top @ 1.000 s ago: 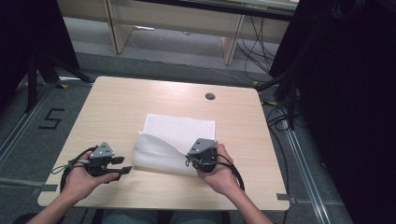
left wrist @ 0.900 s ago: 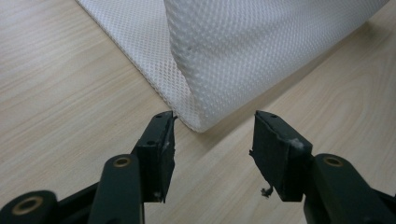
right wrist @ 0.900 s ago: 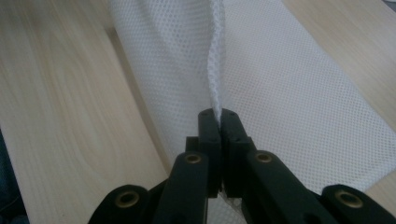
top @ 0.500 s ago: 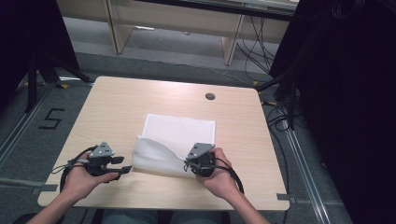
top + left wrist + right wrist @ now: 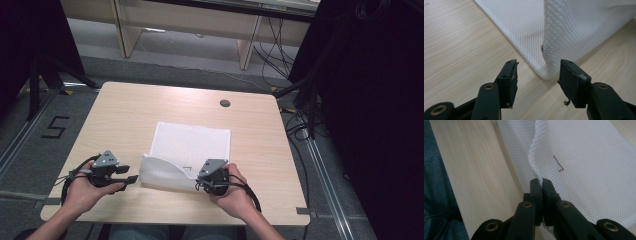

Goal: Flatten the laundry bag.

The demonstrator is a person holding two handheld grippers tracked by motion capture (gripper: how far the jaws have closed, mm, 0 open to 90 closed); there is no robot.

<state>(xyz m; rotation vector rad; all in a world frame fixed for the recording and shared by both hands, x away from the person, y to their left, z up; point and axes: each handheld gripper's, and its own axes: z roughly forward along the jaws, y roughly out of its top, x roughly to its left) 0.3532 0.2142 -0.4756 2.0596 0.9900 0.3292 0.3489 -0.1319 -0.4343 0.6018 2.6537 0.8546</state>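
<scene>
A white mesh cloth (image 5: 192,145) lies in the middle of the wooden table (image 5: 130,115), its near edge lifted and curled. My right gripper (image 5: 200,179) is shut on that near right edge, and the right gripper view shows the hem (image 5: 534,157) pinched between the black jaws (image 5: 540,182). My left gripper (image 5: 132,178) stands open just left of the cloth's near left corner (image 5: 144,172). In the left gripper view that folded corner (image 5: 546,72) hangs between the spread jaws without touching them (image 5: 537,75).
A small dark thread (image 5: 558,165) lies on the mesh. A round cable hole (image 5: 225,103) sits near the table's far edge. A floor marking "5" (image 5: 54,127) is left of the table. Cables (image 5: 300,125) run on the floor at right.
My right gripper has drifted slightly left and toward me with the cloth edge, so the lifted fold sits lower. The left gripper has barely moved.
</scene>
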